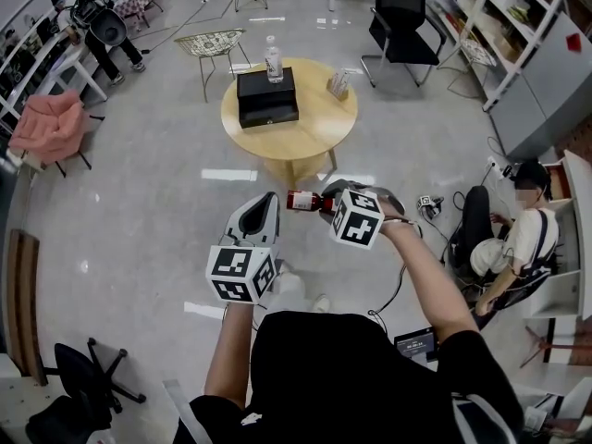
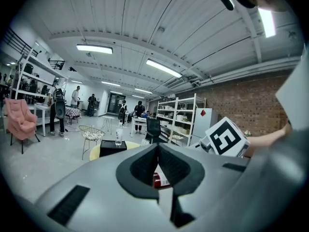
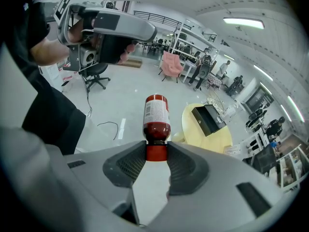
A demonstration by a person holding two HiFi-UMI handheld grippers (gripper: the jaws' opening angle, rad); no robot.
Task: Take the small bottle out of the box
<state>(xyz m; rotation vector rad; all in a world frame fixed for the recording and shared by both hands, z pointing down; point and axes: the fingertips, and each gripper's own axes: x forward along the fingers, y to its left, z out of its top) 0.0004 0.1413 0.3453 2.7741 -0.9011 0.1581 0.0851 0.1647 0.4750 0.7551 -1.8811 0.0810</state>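
Observation:
The small bottle, dark red with a white label and a red cap, lies level in the air over the floor, base pointing left. My right gripper is shut on its cap; in the right gripper view the bottle sticks out beyond the right gripper. My left gripper hovers just left of the bottle, shut and holding nothing. In the left gripper view a bit of the bottle shows behind the left gripper. The black box stands on the round wooden table farther ahead.
A clear water bottle stands on the box and a small card holder on the table. A wire chair, a black office chair and a pink armchair surround it. A person sits low at right.

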